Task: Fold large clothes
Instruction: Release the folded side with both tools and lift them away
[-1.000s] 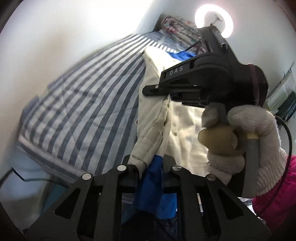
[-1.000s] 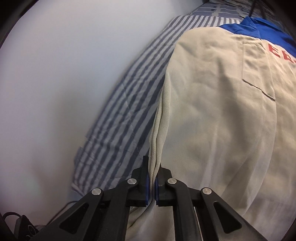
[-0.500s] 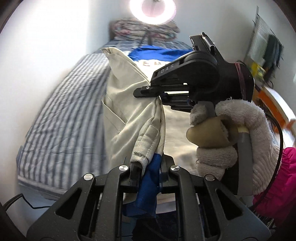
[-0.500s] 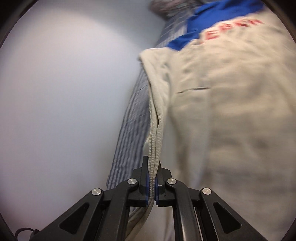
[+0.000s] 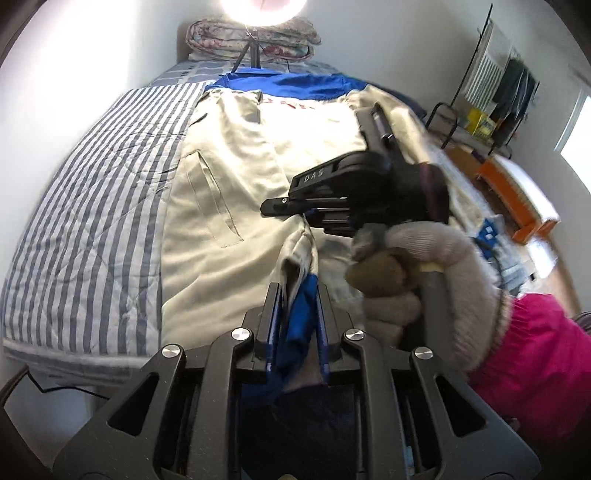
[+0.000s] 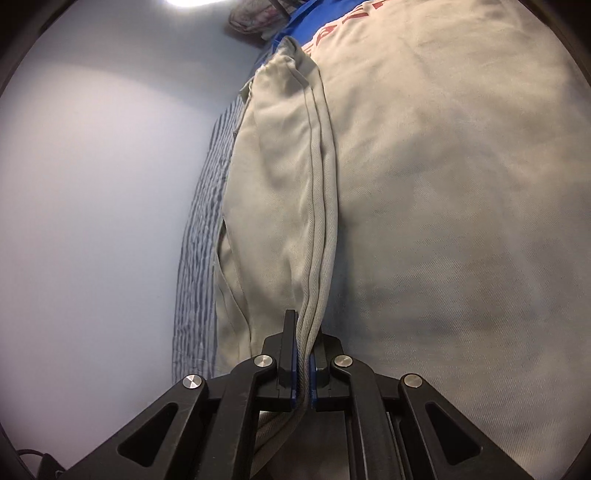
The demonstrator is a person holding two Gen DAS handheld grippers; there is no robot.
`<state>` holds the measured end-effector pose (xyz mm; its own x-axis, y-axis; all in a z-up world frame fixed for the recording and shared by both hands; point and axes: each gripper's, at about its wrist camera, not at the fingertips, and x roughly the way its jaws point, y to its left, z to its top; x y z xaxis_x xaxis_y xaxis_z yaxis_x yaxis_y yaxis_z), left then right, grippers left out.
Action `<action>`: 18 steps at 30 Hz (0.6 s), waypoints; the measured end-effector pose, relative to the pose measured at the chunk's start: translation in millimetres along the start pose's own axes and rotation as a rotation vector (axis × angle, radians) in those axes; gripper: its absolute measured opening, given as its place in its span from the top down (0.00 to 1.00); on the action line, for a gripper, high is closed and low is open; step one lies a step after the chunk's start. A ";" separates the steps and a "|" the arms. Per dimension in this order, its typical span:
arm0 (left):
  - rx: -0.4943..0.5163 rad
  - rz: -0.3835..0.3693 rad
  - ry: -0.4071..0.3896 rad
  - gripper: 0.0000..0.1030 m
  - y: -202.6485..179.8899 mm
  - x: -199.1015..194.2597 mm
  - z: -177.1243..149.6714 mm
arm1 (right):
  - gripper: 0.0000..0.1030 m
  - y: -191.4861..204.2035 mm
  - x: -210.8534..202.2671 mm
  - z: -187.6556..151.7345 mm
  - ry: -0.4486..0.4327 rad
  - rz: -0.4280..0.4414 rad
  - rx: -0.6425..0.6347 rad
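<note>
A large beige jacket [image 5: 229, 192] with a blue collar and red lettering lies spread on the striped bed [image 5: 92, 206]. My left gripper [image 5: 295, 295] is shut on the beige and blue cuff of its sleeve near the bed's front edge. The right gripper shows in the left wrist view [image 5: 291, 206], held in a gloved hand just ahead and to the right, over the jacket. In the right wrist view my right gripper [image 6: 303, 332] is shut on a seamed beige fold of the jacket [image 6: 443, 221], which lies folded inward over the body.
A white wall [image 6: 92, 221] runs along the bed's left side. A folded quilt [image 5: 251, 40] and a ring light on a stand [image 5: 262, 7] are at the head of the bed. A rack [image 5: 491, 88] and an orange box [image 5: 517, 199] stand to the right.
Both grippers have swung the held sleeve and side from the left edge over the jacket's body and lowered it. The jacket's left side now lies folded inward.
</note>
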<state>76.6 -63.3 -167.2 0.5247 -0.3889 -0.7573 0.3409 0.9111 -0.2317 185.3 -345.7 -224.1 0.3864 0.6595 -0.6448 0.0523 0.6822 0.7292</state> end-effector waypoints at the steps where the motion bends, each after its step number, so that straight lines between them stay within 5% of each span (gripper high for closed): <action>1: -0.014 -0.019 -0.011 0.85 5.6 -9.9 -1.3 | 0.98 3.5 2.0 2.1 0.004 -0.011 -0.015; 8: -0.130 -0.054 -0.091 0.85 43.1 -58.1 0.1 | 0.91 19.3 13.6 10.0 0.058 -0.090 -0.125; 9: -0.147 -0.048 -0.099 0.85 49.6 -59.7 2.2 | 0.84 16.4 10.8 11.3 0.062 -0.110 -0.139; 18: -0.267 -0.050 -0.030 0.85 70.3 -11.6 0.4 | 0.75 52.0 -53.5 21.3 -0.054 -0.170 -0.311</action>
<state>94.8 5.2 -174.4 0.5371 -0.4343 -0.7231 0.1515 0.8930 -0.4238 187.0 -352.2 -146.9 0.4449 0.5161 -0.7320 -0.1592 0.8498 0.5024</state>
